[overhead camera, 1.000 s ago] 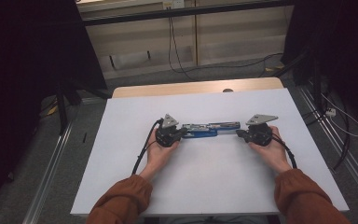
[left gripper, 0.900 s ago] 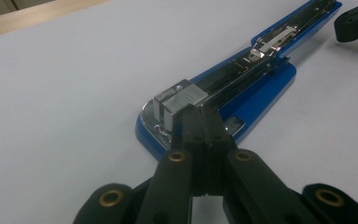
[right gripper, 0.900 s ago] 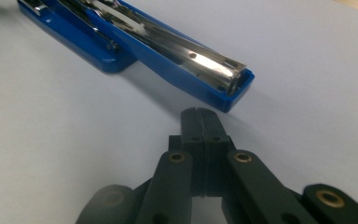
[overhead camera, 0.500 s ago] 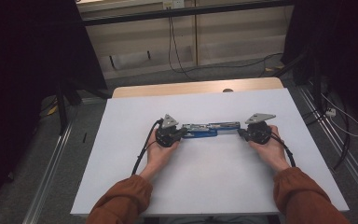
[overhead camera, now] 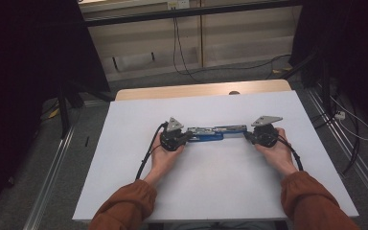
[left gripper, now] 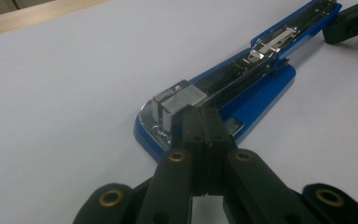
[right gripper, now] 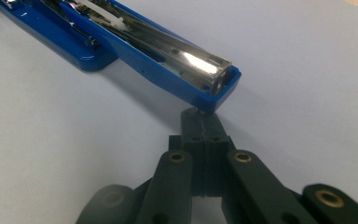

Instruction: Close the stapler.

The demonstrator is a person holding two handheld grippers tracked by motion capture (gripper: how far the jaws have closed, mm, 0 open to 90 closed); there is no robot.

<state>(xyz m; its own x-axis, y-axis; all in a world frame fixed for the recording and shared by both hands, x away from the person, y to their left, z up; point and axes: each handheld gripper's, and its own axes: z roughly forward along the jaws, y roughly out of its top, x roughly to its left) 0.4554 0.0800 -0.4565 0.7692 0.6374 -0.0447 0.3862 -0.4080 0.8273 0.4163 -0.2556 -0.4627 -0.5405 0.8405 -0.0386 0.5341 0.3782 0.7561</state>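
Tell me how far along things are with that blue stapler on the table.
Done: the blue stapler lies swung open flat on the white table, its metal channel exposed. In hand: the left gripper, jaws together, presses a staple block at one end; the right gripper, also closed, meets the other. Left, probably: seating the staples and closing it.

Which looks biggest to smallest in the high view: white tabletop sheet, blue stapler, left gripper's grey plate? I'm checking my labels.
1. White tabletop sheet, by far.
2. Blue stapler, opened out flat.
3. Left gripper's grey plate, smallest.
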